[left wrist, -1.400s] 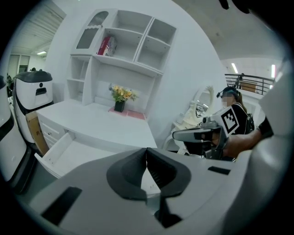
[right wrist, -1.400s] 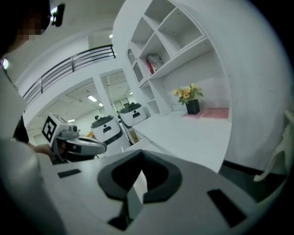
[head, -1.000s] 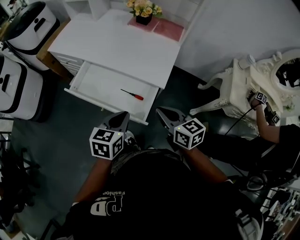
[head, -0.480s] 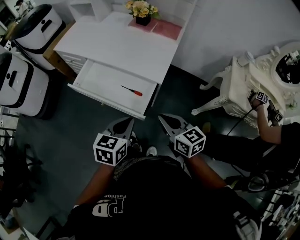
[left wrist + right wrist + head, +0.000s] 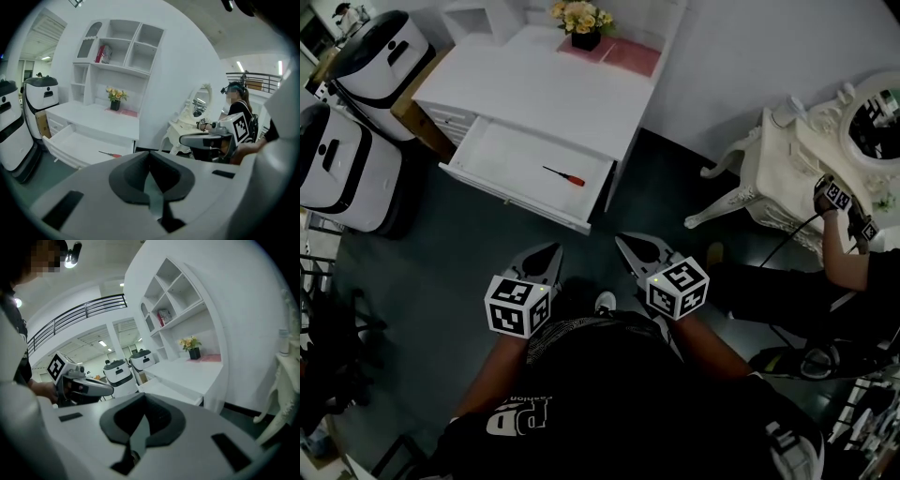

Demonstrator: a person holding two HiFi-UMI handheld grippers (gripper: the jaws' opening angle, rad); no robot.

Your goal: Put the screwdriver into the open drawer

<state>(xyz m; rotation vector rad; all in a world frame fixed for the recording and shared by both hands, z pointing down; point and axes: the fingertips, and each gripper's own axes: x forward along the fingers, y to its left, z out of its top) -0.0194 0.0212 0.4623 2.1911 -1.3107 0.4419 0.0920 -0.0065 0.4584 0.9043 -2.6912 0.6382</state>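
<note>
Drawn back from the drawer point(image 5: 514, 152) are the left gripper point(image 5: 546, 251) and right gripper point(image 5: 628, 243), both pressed together empty, the screwdriver point(image 5: 565, 176) being already laid inside.

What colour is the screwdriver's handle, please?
The handle of the screwdriver is red; the head view shows it best.

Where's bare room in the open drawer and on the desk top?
The drawer is bare left of the screwdriver, which lies near its right end. The desk top is bare except for the flowers and pink mat, crowded at its back edge.
</note>
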